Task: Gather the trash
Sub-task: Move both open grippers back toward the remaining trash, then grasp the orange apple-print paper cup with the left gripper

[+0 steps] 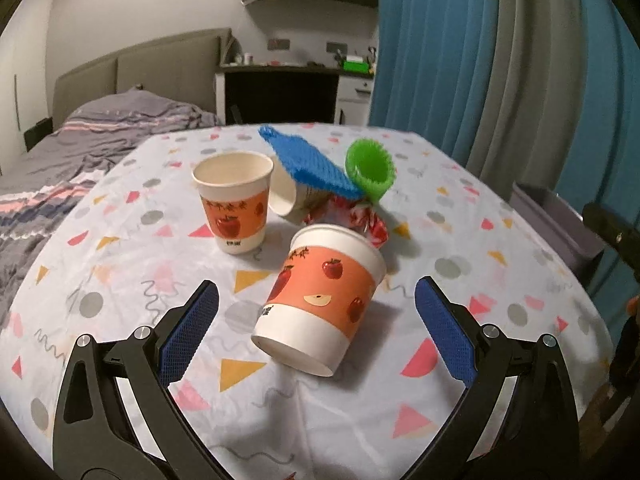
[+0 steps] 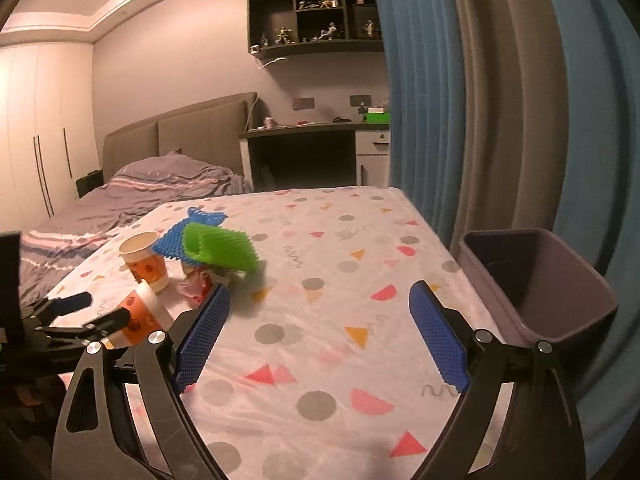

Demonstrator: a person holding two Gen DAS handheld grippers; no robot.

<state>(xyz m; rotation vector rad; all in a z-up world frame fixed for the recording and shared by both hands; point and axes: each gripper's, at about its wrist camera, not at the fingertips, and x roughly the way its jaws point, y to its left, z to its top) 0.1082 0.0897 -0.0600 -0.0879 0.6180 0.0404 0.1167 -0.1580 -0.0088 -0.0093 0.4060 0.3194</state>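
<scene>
A paper cup with apple print (image 1: 320,300) lies tipped on the table, bottom towards me, between the open fingers of my left gripper (image 1: 316,300), untouched. A second cup (image 1: 234,204) stands upright behind it. A third cup (image 1: 286,196) lies on its side under a blue spiky mat (image 1: 308,164). A green spiky cup-shaped thing (image 1: 370,170) and crumpled red-white wrappers (image 1: 360,220) lie beside them. My right gripper (image 2: 320,304) is open and empty over bare tablecloth. The left gripper (image 2: 80,316) shows at the left of the right wrist view, around the tipped cup (image 2: 140,316).
A grey-purple bin (image 2: 560,300) stands off the table's right edge, also seen in the left wrist view (image 1: 560,220). Blue curtains (image 2: 500,100) hang behind it. A bed (image 2: 140,196) lies beyond the table on the left. The patterned tablecloth (image 2: 340,340) covers the table.
</scene>
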